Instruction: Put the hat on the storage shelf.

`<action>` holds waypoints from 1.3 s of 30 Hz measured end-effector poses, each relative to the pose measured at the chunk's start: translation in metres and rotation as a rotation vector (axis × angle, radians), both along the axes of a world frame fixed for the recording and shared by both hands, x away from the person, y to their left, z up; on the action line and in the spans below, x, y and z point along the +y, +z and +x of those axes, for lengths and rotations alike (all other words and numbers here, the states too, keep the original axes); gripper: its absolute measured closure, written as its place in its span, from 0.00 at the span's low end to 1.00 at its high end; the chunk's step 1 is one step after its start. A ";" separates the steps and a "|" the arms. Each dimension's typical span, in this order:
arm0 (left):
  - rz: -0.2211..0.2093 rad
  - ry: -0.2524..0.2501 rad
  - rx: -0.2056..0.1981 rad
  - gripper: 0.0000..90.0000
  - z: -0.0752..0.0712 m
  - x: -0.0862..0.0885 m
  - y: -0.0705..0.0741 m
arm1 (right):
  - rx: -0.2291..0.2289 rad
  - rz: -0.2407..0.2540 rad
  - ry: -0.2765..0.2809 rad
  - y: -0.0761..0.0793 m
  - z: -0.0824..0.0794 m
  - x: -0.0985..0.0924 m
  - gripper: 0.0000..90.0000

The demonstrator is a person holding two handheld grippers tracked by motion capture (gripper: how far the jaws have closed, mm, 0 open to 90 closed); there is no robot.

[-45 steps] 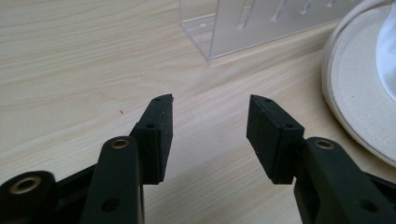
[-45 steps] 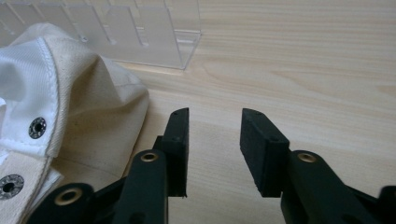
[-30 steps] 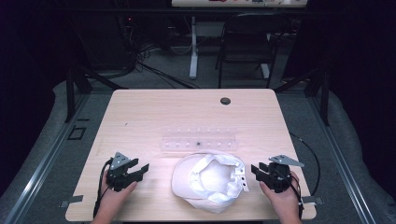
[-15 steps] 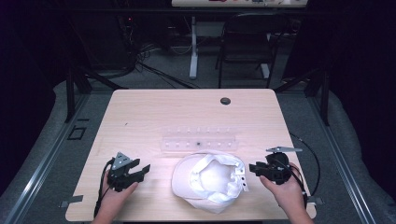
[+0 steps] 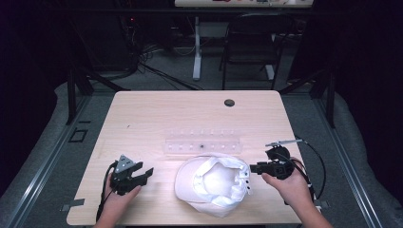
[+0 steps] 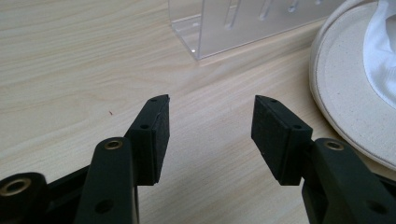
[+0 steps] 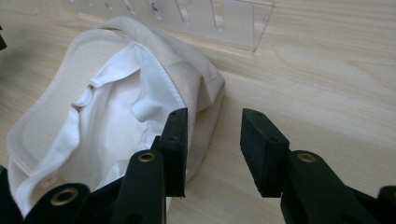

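My left gripper (image 5: 142,172) sits low, jaws apart, empty. My right gripper (image 5: 253,167) hangs raised, jaws half apart, empty.

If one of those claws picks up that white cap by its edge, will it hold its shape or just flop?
The cap lies upside down, its white lining creased and folded in, so the crown would probably sag. Its flat brim looks stiffer and should hold its shape. Thin cloth suggests it is light and would likely slide when pushed.
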State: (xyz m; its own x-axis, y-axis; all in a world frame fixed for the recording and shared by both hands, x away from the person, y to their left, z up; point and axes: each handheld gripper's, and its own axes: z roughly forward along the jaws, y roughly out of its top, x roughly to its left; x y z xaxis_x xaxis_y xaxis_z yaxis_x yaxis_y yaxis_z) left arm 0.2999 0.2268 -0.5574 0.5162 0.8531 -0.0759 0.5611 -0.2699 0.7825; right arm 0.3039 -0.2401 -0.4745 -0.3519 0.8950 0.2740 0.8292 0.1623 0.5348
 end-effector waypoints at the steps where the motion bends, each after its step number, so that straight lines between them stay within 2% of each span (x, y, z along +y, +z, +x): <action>1: -0.004 0.000 0.000 0.52 0.000 0.000 0.000 | 0.011 0.001 -0.009 0.001 0.001 0.000 0.69; 5: -0.001 -0.003 -0.001 0.52 0.000 0.000 0.000 | 0.063 0.043 -0.027 0.007 0.003 0.000 0.67; 9: 0.000 -0.007 -0.001 0.52 0.000 0.000 0.000 | 0.107 0.101 -0.017 0.008 0.005 0.000 0.64; 11: -0.001 -0.005 -0.002 0.52 0.000 -0.001 0.000 | 0.137 0.110 -0.011 0.007 0.005 0.000 0.61; 16: 0.000 -0.005 -0.001 0.52 0.000 -0.001 0.000 | 0.171 0.129 -0.004 0.000 0.004 0.002 0.58; 19: 0.002 -0.008 0.000 0.52 0.000 -0.001 0.000 | 0.220 0.165 -0.010 -0.008 0.004 0.001 0.57; 20: 0.002 -0.007 0.001 0.52 0.000 -0.001 0.000 | 0.228 0.178 -0.009 -0.010 0.005 0.002 0.57; 28: 0.002 -0.008 0.001 0.52 0.000 -0.001 0.000 | 0.269 0.187 -0.002 -0.024 0.004 0.006 0.56; 29: 0.001 -0.009 0.001 0.52 0.000 -0.001 0.000 | 0.265 0.203 -0.023 -0.026 0.003 0.008 0.56; 31: 0.002 -0.010 0.003 0.52 0.000 -0.001 0.000 | 0.286 0.206 0.001 -0.029 0.004 0.008 0.56; 32: 0.002 -0.010 0.003 0.52 0.000 -0.001 0.000 | 0.290 0.216 -0.015 -0.031 0.004 0.009 0.55; 35: 0.001 -0.011 0.002 0.52 0.000 -0.001 0.000 | 0.323 0.248 -0.014 -0.035 0.004 0.008 0.55; 39: 0.001 -0.011 0.004 0.52 0.000 -0.001 0.000 | 0.345 0.262 -0.021 -0.039 0.004 0.010 0.55</action>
